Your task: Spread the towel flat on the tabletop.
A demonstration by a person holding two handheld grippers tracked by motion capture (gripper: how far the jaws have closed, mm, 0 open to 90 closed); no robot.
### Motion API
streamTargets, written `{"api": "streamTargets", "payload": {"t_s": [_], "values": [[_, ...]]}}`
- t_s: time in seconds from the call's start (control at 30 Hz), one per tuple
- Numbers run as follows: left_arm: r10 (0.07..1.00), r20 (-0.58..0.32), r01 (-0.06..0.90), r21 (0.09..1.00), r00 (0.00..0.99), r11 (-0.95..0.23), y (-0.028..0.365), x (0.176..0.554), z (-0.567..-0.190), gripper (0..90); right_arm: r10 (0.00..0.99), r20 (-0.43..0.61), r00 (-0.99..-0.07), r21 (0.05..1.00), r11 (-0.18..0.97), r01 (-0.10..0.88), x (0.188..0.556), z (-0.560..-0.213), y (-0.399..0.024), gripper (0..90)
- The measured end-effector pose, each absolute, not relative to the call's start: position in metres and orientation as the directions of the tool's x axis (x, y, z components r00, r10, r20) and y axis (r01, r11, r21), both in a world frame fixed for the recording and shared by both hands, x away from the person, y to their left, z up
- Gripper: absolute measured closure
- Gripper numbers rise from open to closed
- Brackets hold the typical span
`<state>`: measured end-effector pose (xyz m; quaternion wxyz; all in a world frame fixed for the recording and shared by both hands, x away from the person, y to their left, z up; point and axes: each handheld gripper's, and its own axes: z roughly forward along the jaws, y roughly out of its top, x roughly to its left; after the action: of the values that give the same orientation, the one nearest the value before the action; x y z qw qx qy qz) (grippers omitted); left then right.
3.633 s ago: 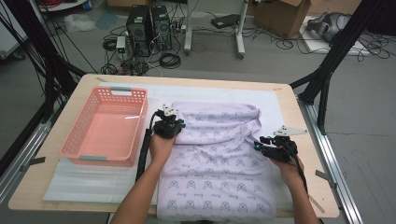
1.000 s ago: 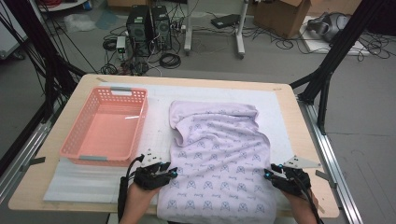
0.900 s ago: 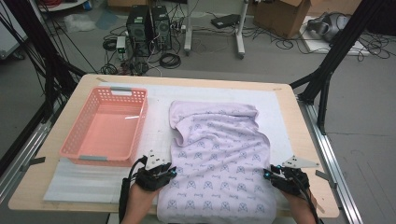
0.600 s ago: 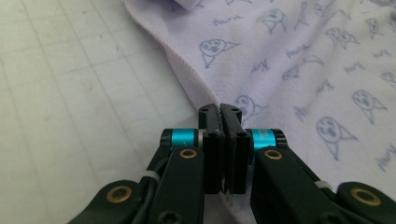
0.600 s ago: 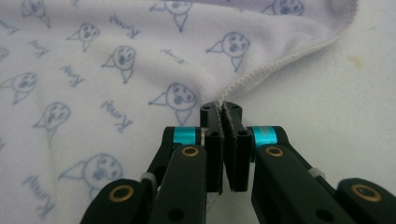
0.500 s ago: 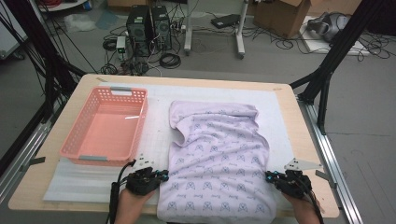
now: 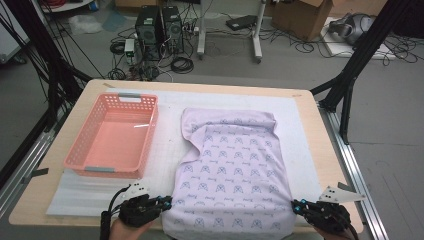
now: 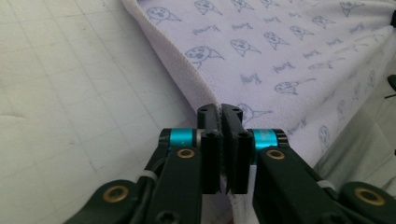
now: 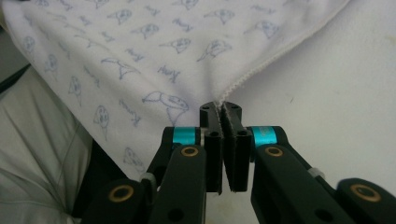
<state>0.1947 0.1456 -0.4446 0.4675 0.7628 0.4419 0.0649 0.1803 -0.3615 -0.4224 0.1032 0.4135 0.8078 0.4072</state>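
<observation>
while both near corners are pinched: left gripper [image 8: 222,114] and right gripper [image 9: 220,111] clamped on the printed cloth [image 7: 235,170], flat mid-table beside the pink basket [image 7: 112,135]. step: fold start (lift evenly, carry forward).

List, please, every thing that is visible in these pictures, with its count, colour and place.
cloth: 1, lilac with small blue prints, on the mat, near edge hanging over the table's front
basket: 1, pink, on the mat left of the cloth
mat: 1, white, covering most of the table
table: 1, light wood, centre
computers: 2, black, on the floor behind the table
box: 1, brown, floor at back right
left tongs: 1, black, shut on the cloth's near left corner
right tongs: 1, black, shut on the cloth's near right corner
</observation>
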Motion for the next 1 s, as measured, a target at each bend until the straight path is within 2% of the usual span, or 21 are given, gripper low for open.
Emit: {"api": "streamTargets", "payload": {"t_s": [0.07, 0.17, 0.3, 0.43, 0.5, 0.57, 0.63, 0.7, 1.0], "values": [[0.747, -0.305, 0.606, 0.779, 0.590, -0.161, 0.144, 0.199, -0.448, 59.8, 0.771, 0.154, -0.618, 0.732, 0.331, 0.595, 0.185, -0.428, -0.359, 70.1], [0.774, -0.264, 0.566, 0.812, 0.576, -0.144, 0.141, 0.206, -0.449, 48.0, 0.793, 0.157, -0.589, 0.732, 0.307, 0.608, 0.193, -0.433, -0.358, 64.3], [0.796, -0.244, 0.563, 0.814, 0.554, -0.143, 0.134, 0.225, -0.449, 45.9, 0.831, 0.127, -0.542, 0.753, 0.275, 0.597, 0.209, -0.436, -0.353, 57.9], [0.804, -0.224, 0.579, 0.797, 0.551, -0.175, 0.121, 0.240, -0.454, 46.5, 0.853, 0.110, -0.510, 0.755, 0.262, 0.601, 0.224, -0.441, -0.347, 56.3], [0.809, -0.184, 0.563, 0.800, 0.559, -0.207, 0.117, 0.239, -0.453, 48.1, 0.853, 0.114, -0.509, 0.747, 0.265, 0.610, 0.229, -0.444, -0.343, 58.3], [0.824, -0.158, 0.559, 0.801, 0.545, -0.216, 0.117, 0.238, -0.453, 55.1, 0.854, 0.075, -0.515, 0.742, 0.297, 0.601, 0.230, -0.447, -0.340, 64.4], [0.839, -0.105, 0.543, 0.803, 0.534, -0.246, 0.116, 0.236, -0.453, 72.2, 0.847, 0.085, -0.525, 0.738, 0.301, 0.604, 0.229, -0.446, -0.340, 84.5], [0.827, -0.112, 0.543, 0.800, 0.552, -0.254, 0.117, 0.235, -0.453, 87.2, 0.836, 0.086, -0.542, 0.736, 0.313, 0.600, 0.227, -0.446, -0.339, 86.0], [0.771, -0.253, 0.585, 0.789, 0.585, -0.185, 0.142, 0.218, -0.443, 88.0, 0.801, 0.093, -0.592, 0.752, 0.333, 0.568, 0.212, -0.436, -0.344, 86.7]]}}
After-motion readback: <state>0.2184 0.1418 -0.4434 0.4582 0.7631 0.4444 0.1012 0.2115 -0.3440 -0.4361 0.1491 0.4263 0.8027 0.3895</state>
